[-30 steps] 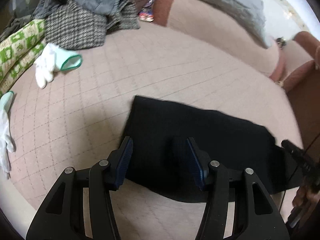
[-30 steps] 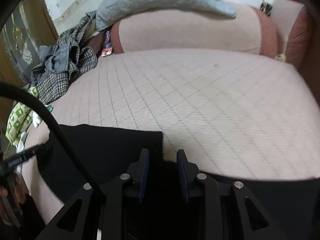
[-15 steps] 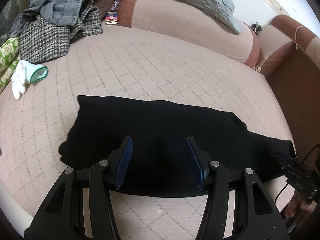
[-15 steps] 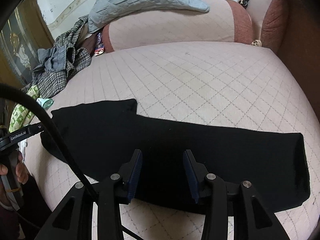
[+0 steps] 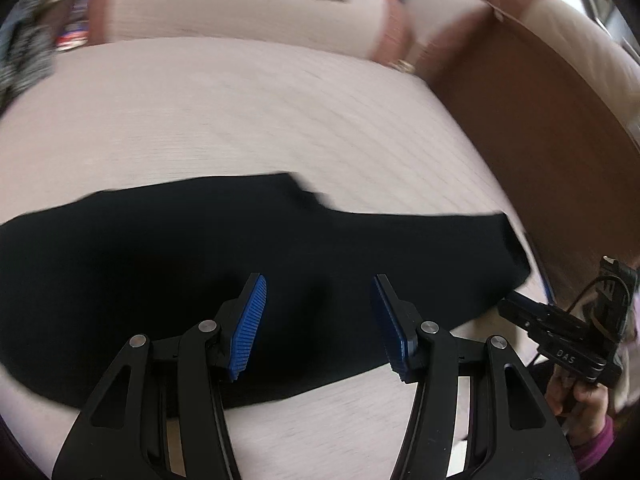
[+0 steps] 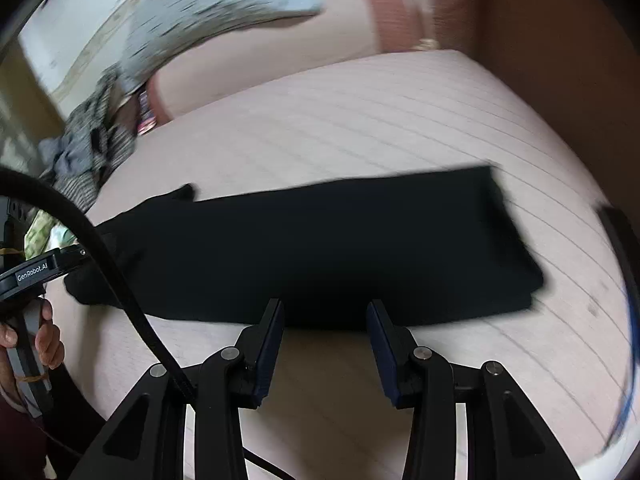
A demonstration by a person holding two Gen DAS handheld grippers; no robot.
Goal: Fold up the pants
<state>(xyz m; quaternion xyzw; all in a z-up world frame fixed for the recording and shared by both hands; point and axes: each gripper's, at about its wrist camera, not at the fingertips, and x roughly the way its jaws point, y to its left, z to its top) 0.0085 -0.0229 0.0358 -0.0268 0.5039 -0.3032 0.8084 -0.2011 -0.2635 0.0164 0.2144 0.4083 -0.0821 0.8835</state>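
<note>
Left gripper: the black two-finger tool with blue ribbed pads is being held above the near part of the cloth, its jaws standing apart with nothing being pinched between them.

Right gripper: the matching black tool is being held at the near edge of the cloth, jaws parted and empty; its pads are not being pressed on anything.

Black pants: the dark folded garment is being left lying flat as a long band across the near half of the bed, its long side running along the near edge; one end is reaching toward the right edge, the other toward the left edge.

Pink quilted bed cover: the pants are being carried by it; bare cover is being shown beyond them, blurred.

Person's hand: the left tool's handle is being gripped by it at the left edge of the right wrist view.

Pink bolster: it is being seen lying along the far edge of the bed.

Heap of grey and checked clothes: it is being seen piled at the far left corner, blurred.
</note>
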